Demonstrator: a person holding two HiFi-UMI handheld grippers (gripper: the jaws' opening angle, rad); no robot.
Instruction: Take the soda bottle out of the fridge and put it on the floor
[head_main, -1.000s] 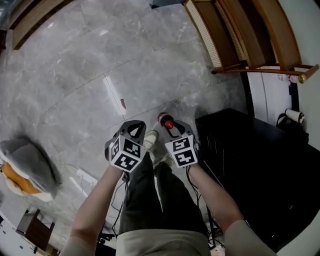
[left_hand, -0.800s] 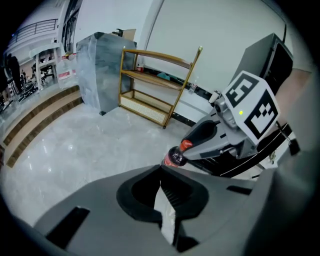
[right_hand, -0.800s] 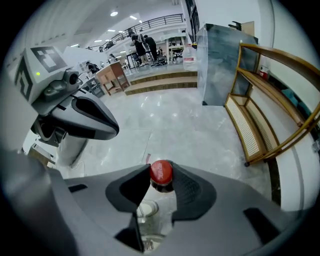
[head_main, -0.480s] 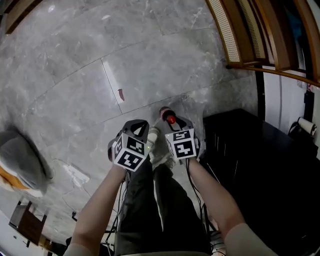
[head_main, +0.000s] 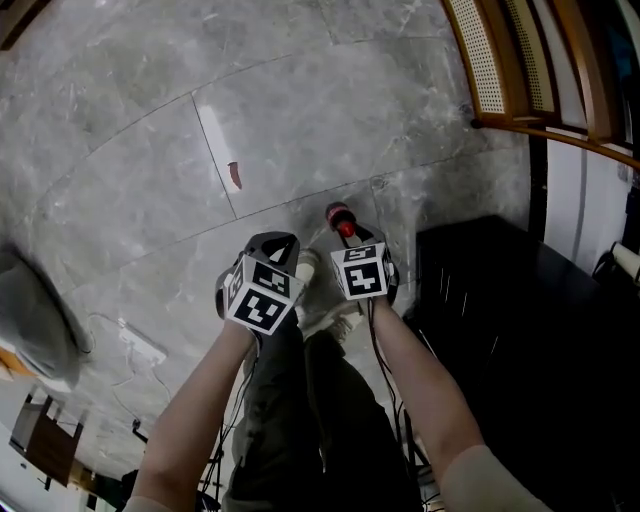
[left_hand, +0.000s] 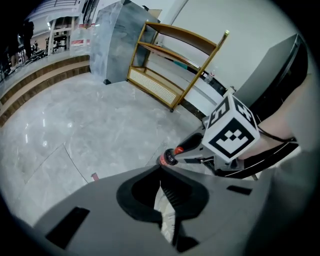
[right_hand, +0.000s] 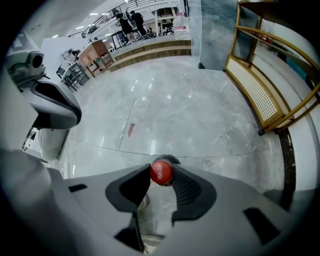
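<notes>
The soda bottle (head_main: 340, 218), dark with a red cap, hangs in my right gripper (head_main: 352, 238), which points steeply down over the grey marble floor (head_main: 300, 110). In the right gripper view the red cap (right_hand: 161, 172) sits between the two ribbed pads, which are shut on the bottle's top. The left gripper view shows the bottle (left_hand: 181, 149) sticking out below the right gripper's marker cube. My left gripper (head_main: 275, 243) hangs beside it on the left, apart from the bottle. Its jaws meet at the tips (left_hand: 160, 170) with nothing between them; only a white shoe shows through the slit.
A low black cabinet (head_main: 520, 330) stands close on the right. A wooden shelf unit (head_main: 530, 70) is beyond it. The person's legs and white shoe (head_main: 322, 312) are right under the grippers. A white power strip (head_main: 140, 345) and a grey cushion (head_main: 30, 320) lie at the left.
Both grippers have sunk toward the floor, side by side, and the head view has tilted with them. The bottle stays held in the right gripper.
</notes>
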